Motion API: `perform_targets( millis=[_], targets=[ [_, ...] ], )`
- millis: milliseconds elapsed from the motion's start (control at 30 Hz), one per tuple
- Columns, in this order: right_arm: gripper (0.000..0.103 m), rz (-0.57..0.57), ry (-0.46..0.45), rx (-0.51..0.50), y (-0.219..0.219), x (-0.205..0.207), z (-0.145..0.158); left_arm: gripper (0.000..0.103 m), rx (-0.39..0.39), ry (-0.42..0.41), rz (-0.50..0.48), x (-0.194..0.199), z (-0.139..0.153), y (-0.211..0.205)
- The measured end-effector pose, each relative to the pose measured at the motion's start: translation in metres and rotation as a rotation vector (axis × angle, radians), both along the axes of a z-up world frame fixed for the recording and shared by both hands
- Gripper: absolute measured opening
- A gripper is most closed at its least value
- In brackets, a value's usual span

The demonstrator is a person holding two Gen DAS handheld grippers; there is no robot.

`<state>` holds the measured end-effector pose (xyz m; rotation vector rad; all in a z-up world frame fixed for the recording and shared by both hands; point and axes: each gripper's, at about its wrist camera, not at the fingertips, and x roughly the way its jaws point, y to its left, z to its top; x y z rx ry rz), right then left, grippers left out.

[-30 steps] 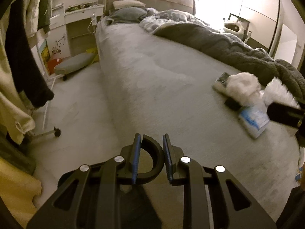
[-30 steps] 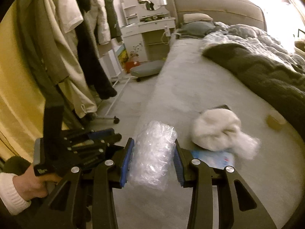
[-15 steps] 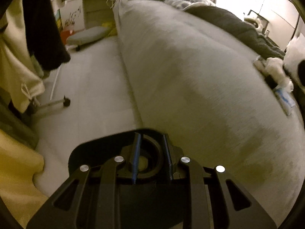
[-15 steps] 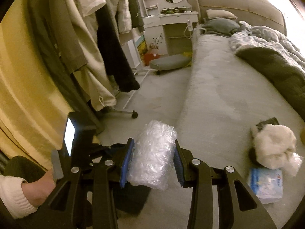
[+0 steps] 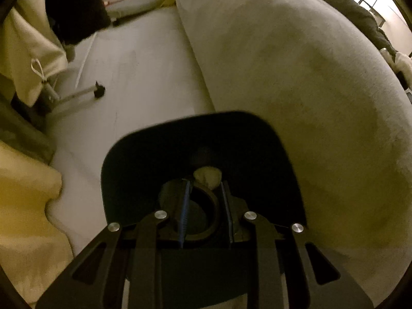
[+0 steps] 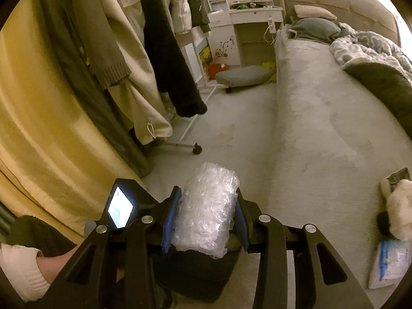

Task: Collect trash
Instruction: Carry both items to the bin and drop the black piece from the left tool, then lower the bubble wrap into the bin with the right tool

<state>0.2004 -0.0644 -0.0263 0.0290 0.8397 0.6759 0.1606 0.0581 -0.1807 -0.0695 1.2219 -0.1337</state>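
The right gripper (image 6: 206, 219) clamps a crumpled clear plastic wad (image 6: 206, 211) across its middle; it looks light, springy, slippery. The left gripper (image 5: 204, 206) is closed on a black bin's handle (image 5: 206, 221), bin (image 5: 154, 159) below

Grey bed (image 6: 322, 118), hanging clothes (image 6: 164, 51), white dressing table (image 6: 242, 23), yellow curtain (image 6: 38, 118), grey cushion (image 6: 242, 76)

Blue packet (image 6: 388, 262), perhaps tissues, edge-cropped
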Motion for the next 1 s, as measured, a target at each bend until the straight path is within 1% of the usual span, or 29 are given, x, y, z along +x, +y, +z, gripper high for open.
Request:
perform_targets(
  millis=[133,233,300,333,367,433,500,567,667,733,867,1000],
  targets=[
    [0.04,0.006,0.036,0.006,0.01,0.006,-0.01,0.025,-0.012,0.041,-0.002,-0.005,-0.01,0.005],
    [0.04,0.013,0.063,0.004,0.019,0.01,-0.018,0.025,-0.009,0.079,-0.013,-0.011,-0.019,0.007],
    [0.04,0.019,0.079,-0.002,0.025,0.012,-0.024,0.026,-0.004,0.088,-0.016,-0.015,-0.021,0.007],
    [0.04,0.021,0.088,-0.007,0.028,0.013,-0.027,0.028,-0.006,0.093,-0.016,-0.016,-0.02,0.008],
    [0.04,0.021,0.094,-0.012,0.03,0.014,-0.03,0.033,-0.006,0.091,-0.016,-0.018,-0.018,0.01],
    [0.04,0.022,0.109,-0.022,0.036,0.017,-0.035,0.041,0.003,0.074,-0.018,-0.02,-0.012,0.013],
    [0.04,0.024,0.128,-0.027,0.042,0.02,-0.042,0.055,-0.008,0.055,-0.014,-0.023,-0.006,0.017],
    [0.04,0.026,0.148,-0.033,0.048,0.022,-0.049,0.061,-0.014,0.03,-0.008,-0.027,0.001,0.023],
    [0.04,0.033,0.171,-0.05,0.058,0.024,-0.06,0.066,-0.01,0.013,-0.005,-0.03,0.008,0.029],
    [0.04,0.037,0.18,-0.067,0.063,0.026,-0.066,0.066,-0.016,-0.001,0.004,-0.031,0.012,0.034],
    [0.04,0.044,0.204,-0.1,0.076,0.029,-0.081,0.066,-0.031,-0.062,0.03,-0.036,0.033,0.046],
    [0.04,0.056,0.235,-0.126,0.088,0.031,-0.099,0.069,-0.046,-0.116,0.059,-0.04,0.051,0.06]
  ],
)
